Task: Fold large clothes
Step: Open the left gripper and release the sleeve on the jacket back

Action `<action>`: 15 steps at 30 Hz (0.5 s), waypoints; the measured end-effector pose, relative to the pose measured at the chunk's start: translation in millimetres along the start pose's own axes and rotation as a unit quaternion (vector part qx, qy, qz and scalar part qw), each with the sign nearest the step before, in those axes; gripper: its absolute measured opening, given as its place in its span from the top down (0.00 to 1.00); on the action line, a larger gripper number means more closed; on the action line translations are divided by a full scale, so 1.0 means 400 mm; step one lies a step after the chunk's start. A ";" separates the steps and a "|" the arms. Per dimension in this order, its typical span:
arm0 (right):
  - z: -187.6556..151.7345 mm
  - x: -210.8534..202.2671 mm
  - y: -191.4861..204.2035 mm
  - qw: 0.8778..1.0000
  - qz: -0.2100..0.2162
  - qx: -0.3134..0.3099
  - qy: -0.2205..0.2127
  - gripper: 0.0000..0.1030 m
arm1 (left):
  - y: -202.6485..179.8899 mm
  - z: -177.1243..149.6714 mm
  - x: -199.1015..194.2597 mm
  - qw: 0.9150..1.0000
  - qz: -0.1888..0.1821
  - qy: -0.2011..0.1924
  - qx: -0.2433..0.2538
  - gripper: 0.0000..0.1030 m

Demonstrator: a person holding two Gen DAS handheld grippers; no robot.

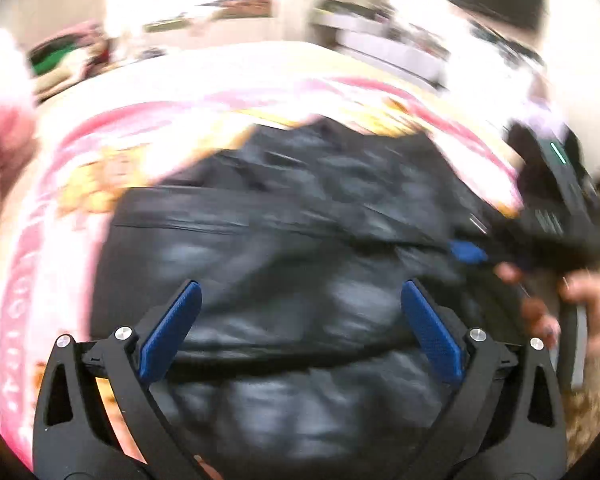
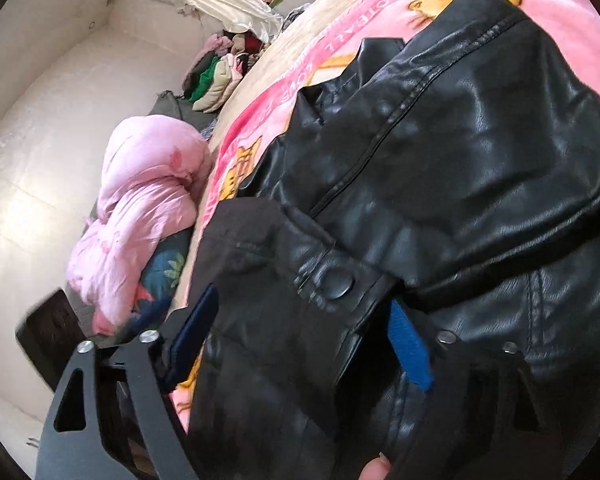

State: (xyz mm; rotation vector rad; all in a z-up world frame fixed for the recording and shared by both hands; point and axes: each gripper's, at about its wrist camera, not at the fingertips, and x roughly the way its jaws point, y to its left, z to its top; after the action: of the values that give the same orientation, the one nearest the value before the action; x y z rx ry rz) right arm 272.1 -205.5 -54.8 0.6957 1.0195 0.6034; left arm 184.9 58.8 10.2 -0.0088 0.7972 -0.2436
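Left fingers (image 1: 300, 330) spread wide over jacket (image 1: 300, 220); right fingers (image 2: 300, 344) straddle cuff (image 2: 332, 280).

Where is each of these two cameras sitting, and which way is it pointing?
Left wrist view: sits on the left hand-held gripper, looking down over a black leather jacket on a pink blanket; the person's hand shows at right.
Right wrist view: sits on the right hand-held gripper, close to the jacket's snap cuff, with a pink quilt beyond.
Both show the jacket and blanket.
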 end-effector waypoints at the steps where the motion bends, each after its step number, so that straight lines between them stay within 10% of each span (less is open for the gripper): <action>1: 0.001 0.001 0.005 1.000 -0.010 -0.011 -0.002 0.28 | 0.044 0.010 -0.002 1.000 0.012 -0.006 -0.025 0.09; 8: 0.030 -0.015 0.058 0.991 -0.066 -0.102 -0.047 0.63 | 0.307 0.038 -0.034 0.977 0.104 -0.054 -0.179 0.09; 15: 0.098 -0.098 0.194 0.963 -0.086 -0.239 -0.094 0.88 | 0.360 0.065 -0.031 0.968 0.099 -0.067 -0.219 0.09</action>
State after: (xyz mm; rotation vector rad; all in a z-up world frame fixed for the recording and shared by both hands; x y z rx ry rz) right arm 281.8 -193.8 39.4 0.2293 0.7086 0.5900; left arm 225.8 199.2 22.7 -0.3579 0.6982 0.1252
